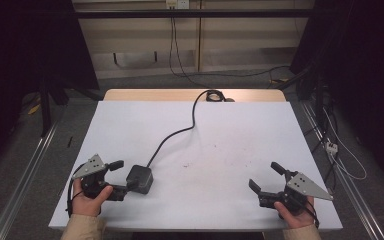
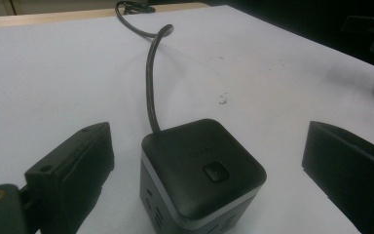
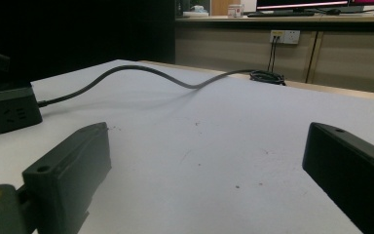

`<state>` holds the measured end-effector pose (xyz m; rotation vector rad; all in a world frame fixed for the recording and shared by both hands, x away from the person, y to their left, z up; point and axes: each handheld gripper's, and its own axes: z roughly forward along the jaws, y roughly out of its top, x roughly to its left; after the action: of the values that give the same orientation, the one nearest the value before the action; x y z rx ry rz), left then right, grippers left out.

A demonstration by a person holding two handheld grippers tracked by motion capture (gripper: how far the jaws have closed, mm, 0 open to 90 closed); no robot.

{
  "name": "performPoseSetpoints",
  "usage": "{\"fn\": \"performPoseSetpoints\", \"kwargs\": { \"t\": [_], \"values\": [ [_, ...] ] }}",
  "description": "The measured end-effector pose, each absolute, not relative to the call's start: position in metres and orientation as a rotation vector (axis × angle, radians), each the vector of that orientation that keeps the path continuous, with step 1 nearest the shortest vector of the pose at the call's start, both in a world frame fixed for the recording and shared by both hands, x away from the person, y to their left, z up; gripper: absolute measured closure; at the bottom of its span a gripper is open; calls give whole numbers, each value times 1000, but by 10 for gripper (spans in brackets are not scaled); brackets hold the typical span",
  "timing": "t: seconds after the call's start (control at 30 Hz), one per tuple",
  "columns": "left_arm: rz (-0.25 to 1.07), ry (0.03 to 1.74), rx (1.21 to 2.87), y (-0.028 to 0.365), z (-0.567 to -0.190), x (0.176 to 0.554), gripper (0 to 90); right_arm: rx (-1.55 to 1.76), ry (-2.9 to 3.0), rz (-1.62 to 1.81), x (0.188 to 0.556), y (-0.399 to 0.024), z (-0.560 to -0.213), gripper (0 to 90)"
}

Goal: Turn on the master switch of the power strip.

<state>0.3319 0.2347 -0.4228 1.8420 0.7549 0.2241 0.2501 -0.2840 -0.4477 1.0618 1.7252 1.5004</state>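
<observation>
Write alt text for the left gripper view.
A black cube power strip sits on the white table between the left gripper's open jaws, untouched by either. Its black cable runs away toward the table's far edge.

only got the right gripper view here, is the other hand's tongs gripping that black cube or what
Observer: No. In the left gripper view the left tongs stand open, one jaw on each side of the cube socket, with white table visible in both gaps.
Operator: anything on top of the cube
Observer: A small square button sits on its top face.
Operator: where does its cord end up
Observer: In the high view the cord snakes to a small coil at the table's far edge.
</observation>
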Motion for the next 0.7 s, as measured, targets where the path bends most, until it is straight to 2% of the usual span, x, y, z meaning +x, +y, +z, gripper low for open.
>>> {"fn": "performPoseSetpoints", "kwargs": {
  "t": [0.7],
  "values": [
    [236,772,1817,252,-425,333,46,1062,1726,1500,250,-284,-448,31]
  ]
}}
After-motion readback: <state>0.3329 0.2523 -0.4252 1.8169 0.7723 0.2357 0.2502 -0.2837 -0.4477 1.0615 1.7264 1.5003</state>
